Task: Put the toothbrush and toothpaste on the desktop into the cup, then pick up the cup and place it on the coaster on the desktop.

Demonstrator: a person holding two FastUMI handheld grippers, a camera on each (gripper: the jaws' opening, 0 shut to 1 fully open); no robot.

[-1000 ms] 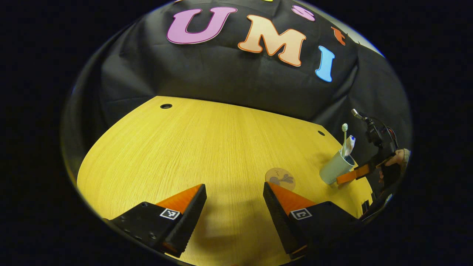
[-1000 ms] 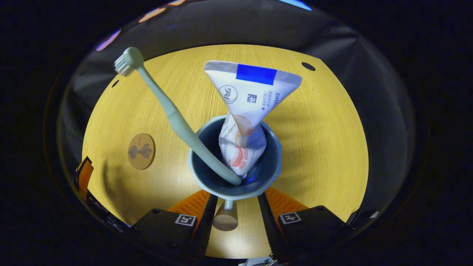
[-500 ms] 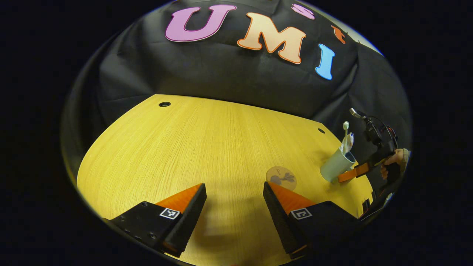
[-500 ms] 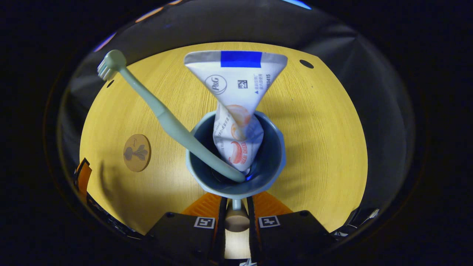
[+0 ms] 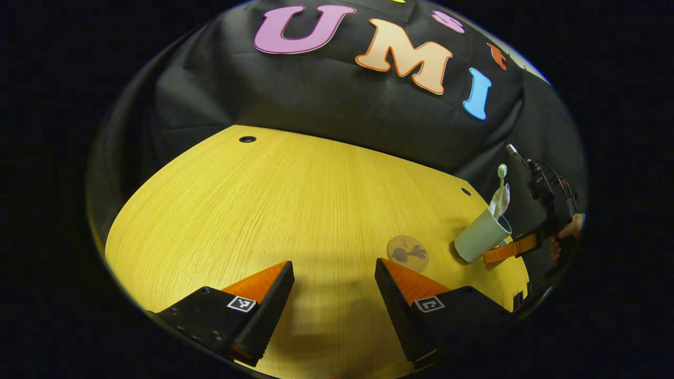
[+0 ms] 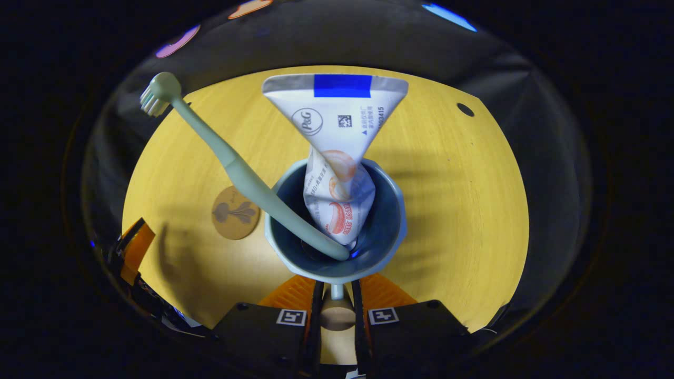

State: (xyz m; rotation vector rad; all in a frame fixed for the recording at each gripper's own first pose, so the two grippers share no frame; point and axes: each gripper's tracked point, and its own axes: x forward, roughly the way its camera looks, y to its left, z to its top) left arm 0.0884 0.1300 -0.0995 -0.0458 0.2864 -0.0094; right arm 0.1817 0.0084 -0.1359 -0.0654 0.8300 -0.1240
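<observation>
In the right gripper view the right gripper (image 6: 335,308) has its 2 fingers drawn in tight on the handle of the cup (image 6: 392,231), pinching it from both sides just under the rim, so the cup is gripped by its handle. The toothbrush (image 6: 231,163) stands in the cup and leans out to the upper left, bristles at the top, its foot resting low on the inner wall. The toothpaste (image 6: 337,152) also stands in the cup, flat crimped end up and fanned wide above the rim. The coaster (image 6: 235,212) lies flat on the desk (image 6: 447,173), just left of the cup and crossed by the toothbrush handle from this angle. In the left gripper view the left gripper (image 5: 334,284) is wide open with nothing between its fingers, low over the desk (image 5: 263,210). There the coaster (image 5: 407,253) lies just past its right finger, and the cup (image 5: 482,242) is tilted beyond the coaster, apart from it, held at the far right by the right gripper (image 5: 503,253) with a hand (image 5: 571,230) behind it; the toothbrush (image 5: 502,176) and toothpaste (image 5: 498,198) stick up from it
</observation>
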